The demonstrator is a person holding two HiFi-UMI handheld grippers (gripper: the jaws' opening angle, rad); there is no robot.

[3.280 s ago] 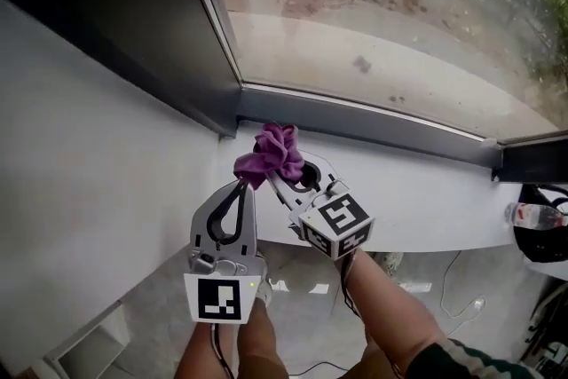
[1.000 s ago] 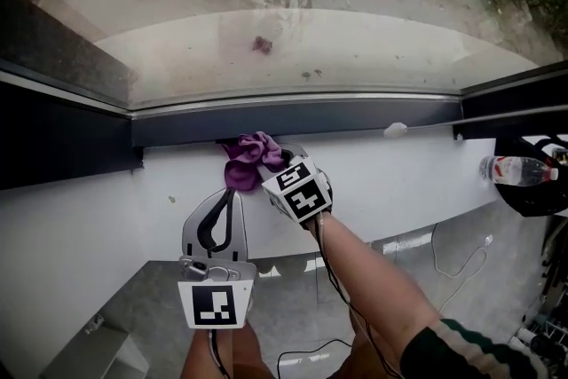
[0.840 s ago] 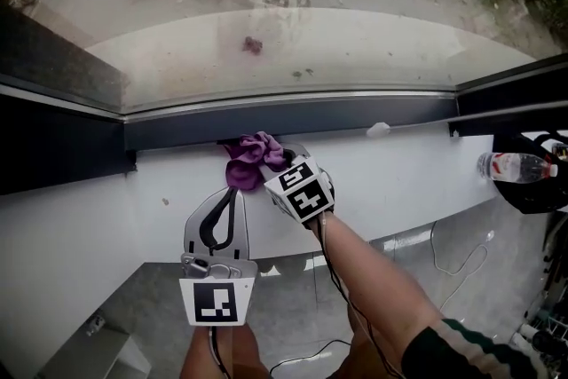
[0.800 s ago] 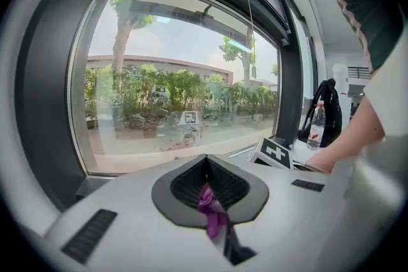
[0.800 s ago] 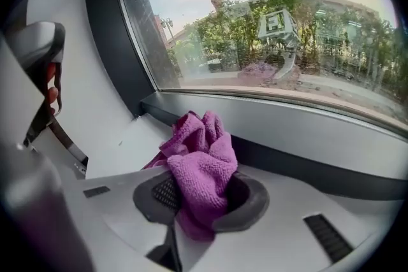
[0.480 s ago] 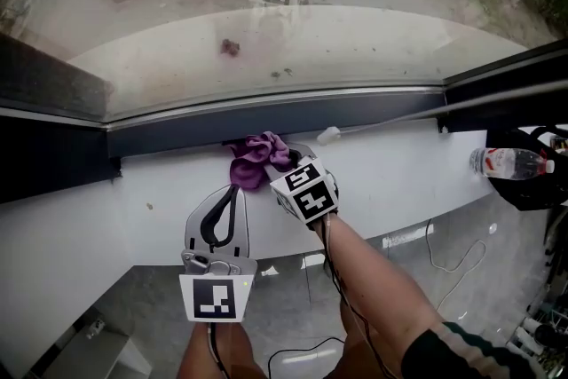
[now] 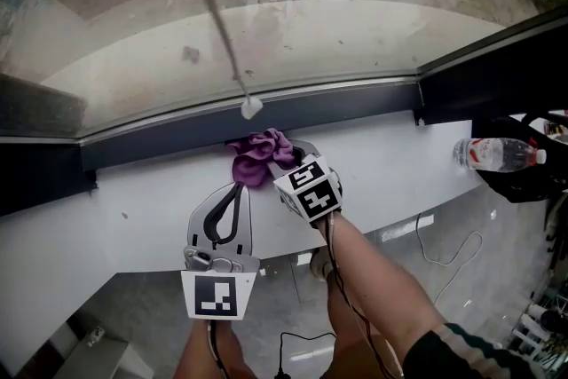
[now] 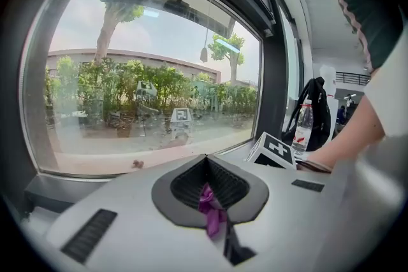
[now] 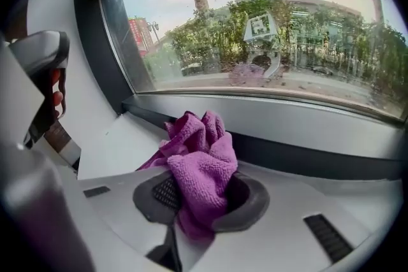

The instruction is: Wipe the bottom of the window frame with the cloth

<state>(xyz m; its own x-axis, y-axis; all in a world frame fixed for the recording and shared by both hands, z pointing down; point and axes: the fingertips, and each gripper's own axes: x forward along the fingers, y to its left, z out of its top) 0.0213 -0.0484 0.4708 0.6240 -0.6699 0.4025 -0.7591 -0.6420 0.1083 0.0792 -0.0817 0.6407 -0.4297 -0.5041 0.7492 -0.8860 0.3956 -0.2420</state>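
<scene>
A crumpled purple cloth [image 7: 259, 153] lies on the white sill [image 7: 390, 164], pressed up against the dark bottom rail of the window frame [image 7: 355, 106]. My right gripper [image 7: 284, 161] is shut on it; in the right gripper view the cloth [image 9: 199, 159] bulges up out of the right gripper [image 9: 201, 197]. My left gripper [image 7: 234, 187] sits just below and to the left of the cloth, with its jaws together. A thin purple strip of cloth [image 8: 211, 212] is pinched in the left gripper [image 8: 208, 193].
A white cord knob [image 7: 251, 108] hangs in front of the glass just above the cloth. At the right stand a water bottle [image 7: 493, 153] and a black bag [image 7: 532, 169]. A dark upright frame post [image 7: 479, 71] ends the rail on the right. The floor lies below the sill's edge.
Both grippers and the cloth have slid to the right along the bottom rail. The white cord knob now shows above the cloth instead of far right.
</scene>
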